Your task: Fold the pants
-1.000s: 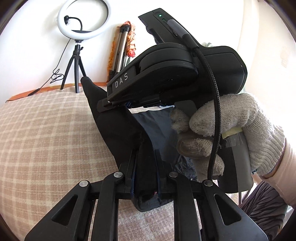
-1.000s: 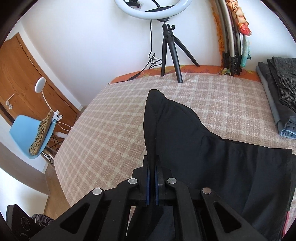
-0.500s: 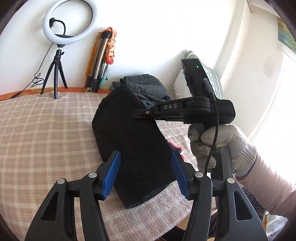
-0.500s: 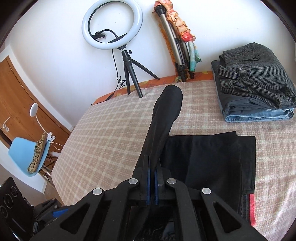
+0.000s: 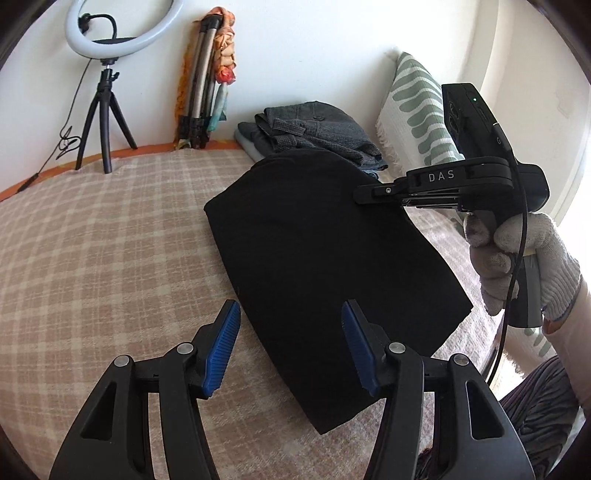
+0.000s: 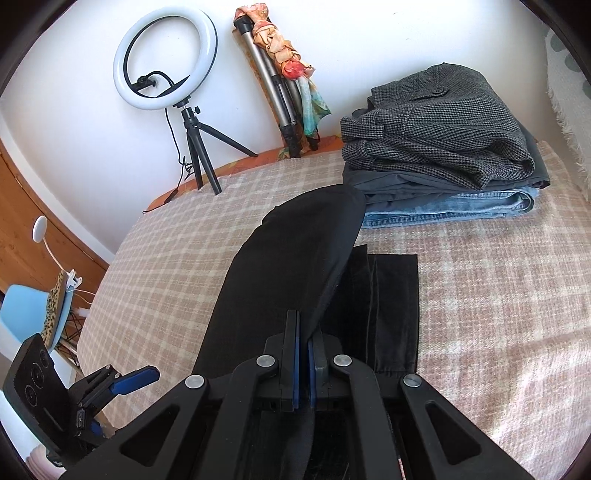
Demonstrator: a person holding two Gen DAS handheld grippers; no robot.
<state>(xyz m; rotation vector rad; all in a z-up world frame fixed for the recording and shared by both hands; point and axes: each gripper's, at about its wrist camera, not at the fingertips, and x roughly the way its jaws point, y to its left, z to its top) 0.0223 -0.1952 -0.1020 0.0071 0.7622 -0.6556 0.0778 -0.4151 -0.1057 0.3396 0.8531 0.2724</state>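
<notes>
Between your left claw's (image 5: 290,345) ribbed blue rubbery pads (image 5: 221,347) lay the matt black cloth of the pants (image 5: 314,251), smooth and lint-free. Under them the checked blanket (image 5: 103,251) looked woolly and rough. Beyond your right claw (image 6: 303,363), matt black plastic with shiny metal rivets, sat coarse grey tweed (image 6: 436,125) over faded denim (image 6: 454,210).

A: White wall (image 6: 369,33) is standing behind the bed; checked beige blanket (image 5: 96,240) is covering it. Ring light on a tripod (image 6: 166,59) is sitting at the far edge.

B: Wooden door (image 6: 22,206) and blue chair (image 6: 22,314) are showing at left. Daylight is glaring in at right, possibly from a window.
</notes>
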